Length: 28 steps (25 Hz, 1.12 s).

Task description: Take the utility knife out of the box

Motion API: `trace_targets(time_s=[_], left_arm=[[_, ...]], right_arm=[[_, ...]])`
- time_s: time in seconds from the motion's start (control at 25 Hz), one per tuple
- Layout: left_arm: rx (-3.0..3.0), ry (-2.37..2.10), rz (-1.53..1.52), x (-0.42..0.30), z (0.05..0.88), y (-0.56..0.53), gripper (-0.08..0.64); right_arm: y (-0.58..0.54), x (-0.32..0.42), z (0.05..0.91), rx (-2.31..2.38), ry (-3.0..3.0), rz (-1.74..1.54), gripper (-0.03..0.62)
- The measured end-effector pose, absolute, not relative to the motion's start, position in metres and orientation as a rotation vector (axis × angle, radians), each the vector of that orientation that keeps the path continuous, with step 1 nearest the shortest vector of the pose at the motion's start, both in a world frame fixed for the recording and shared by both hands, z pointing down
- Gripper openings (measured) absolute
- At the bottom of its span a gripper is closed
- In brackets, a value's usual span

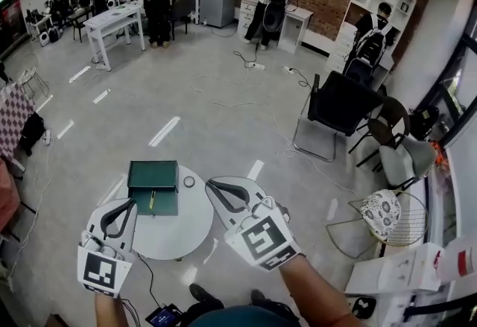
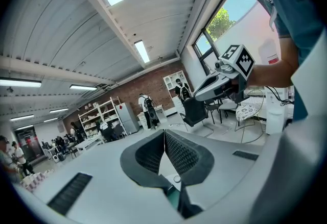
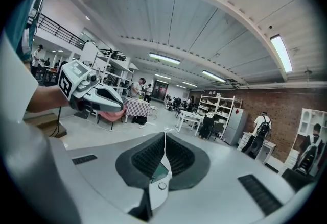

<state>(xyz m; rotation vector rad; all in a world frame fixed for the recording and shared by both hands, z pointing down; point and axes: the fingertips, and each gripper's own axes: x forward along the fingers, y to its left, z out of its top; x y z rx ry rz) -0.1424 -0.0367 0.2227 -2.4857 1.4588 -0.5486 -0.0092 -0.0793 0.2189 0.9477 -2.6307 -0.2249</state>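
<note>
An open green box (image 1: 153,185) sits on a small round white table (image 1: 175,232). In its lower half lies a slim yellow and black utility knife (image 1: 152,199). My left gripper (image 1: 131,202) hovers over the table's left edge, jaws shut and empty, just left of the box. My right gripper (image 1: 210,184) hangs at the table's right edge, jaws also shut and empty. In the left gripper view the left gripper (image 2: 164,131) is closed, with a sliver of the green box (image 2: 172,198) below it. The right gripper view shows the right gripper (image 3: 164,135) closed above the green box (image 3: 159,171).
A small round object (image 1: 189,182) lies on the table right of the box. A black chair (image 1: 339,106), a wire chair with a patterned cushion (image 1: 381,212) and white boxes (image 1: 402,270) stand to the right. Cables trail over the floor; several people work far back.
</note>
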Motion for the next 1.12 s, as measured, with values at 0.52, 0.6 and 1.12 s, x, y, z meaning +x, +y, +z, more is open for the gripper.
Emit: trace_targets(time_s=[0.52,0.6,1.12], left_arm=[[-2.489,1.437,-0.545,-0.244,0.225,-0.072,0.020],[-2.480,1.448,-0.569,-0.255,0.229,-0.081,0.020],[-2.400,1.683,-0.683,-0.306,0.265,-0.145,0.020]], right_arm=[[-0.119,-0.098,0.208,0.973,-2.603,-0.278,0.038],[-0.132,-0.110,0.211,0.949,-2.614,-0.282,0.038],[-0.227,-0.175,0.240,0.641,-2.712,-0.327,0.038]])
